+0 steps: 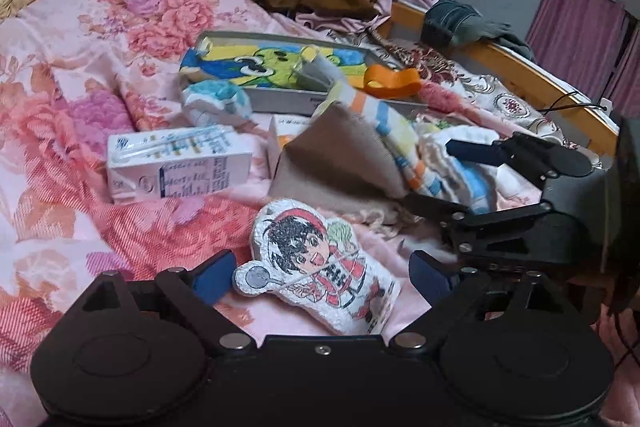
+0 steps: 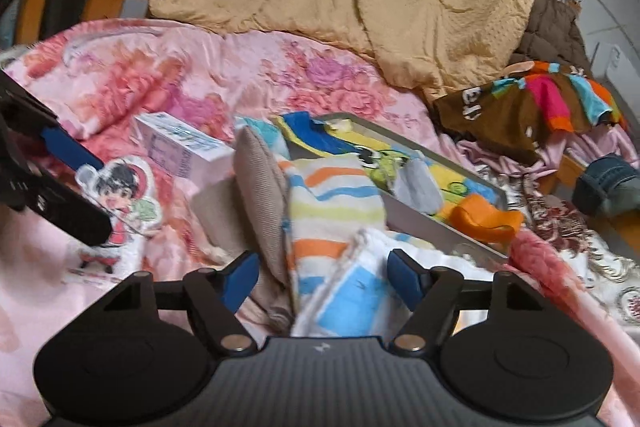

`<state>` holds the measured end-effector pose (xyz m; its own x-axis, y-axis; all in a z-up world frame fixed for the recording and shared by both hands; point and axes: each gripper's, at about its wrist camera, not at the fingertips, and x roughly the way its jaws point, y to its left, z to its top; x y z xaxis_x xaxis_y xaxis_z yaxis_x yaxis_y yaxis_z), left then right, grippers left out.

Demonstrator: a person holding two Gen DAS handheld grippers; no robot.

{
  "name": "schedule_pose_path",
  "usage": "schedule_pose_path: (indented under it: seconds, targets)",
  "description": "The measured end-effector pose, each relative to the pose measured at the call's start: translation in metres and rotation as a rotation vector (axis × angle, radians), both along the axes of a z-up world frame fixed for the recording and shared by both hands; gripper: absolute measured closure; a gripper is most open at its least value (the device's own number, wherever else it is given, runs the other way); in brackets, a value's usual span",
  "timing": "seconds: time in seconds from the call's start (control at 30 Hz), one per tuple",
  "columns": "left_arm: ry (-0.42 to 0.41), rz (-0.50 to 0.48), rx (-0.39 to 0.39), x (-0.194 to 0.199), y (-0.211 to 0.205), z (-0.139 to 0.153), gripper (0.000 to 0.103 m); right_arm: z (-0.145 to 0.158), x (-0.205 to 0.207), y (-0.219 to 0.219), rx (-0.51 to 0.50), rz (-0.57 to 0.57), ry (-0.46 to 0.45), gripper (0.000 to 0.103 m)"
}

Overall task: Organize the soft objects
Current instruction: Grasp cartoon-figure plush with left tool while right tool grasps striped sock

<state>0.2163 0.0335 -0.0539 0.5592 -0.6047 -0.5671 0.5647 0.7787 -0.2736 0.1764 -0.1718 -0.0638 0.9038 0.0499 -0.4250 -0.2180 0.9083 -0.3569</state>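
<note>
Striped towel (image 2: pixel 332 211), crumpled, seemingly between right claw (image 2: pixel 324 283)

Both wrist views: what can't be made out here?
- Carton: print blurred in both views.
- Small box, left wrist view: mostly hidden by the tan cloth.
- Tray contents, right wrist view: partly covered by the striped towel.
- Jeans: cut by the frame edge.
</note>
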Motion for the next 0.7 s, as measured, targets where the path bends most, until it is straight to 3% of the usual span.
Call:
schedule_pose_path:
  seconds: [0.37, 0.7]
  targets:
    - [0.048, 0.026, -0.154, 0.005, 0.007, 0.005, 0.011, -0.008, 0.005, 0.002, -0.143, -0.135, -0.078, 0.037]
    - [0.145, 0.128, -0.301, 0.028, 0.003, -0.007, 0.011, -0.014, 0.001, 0.014, -0.194, -0.053, -0.105, 0.037]
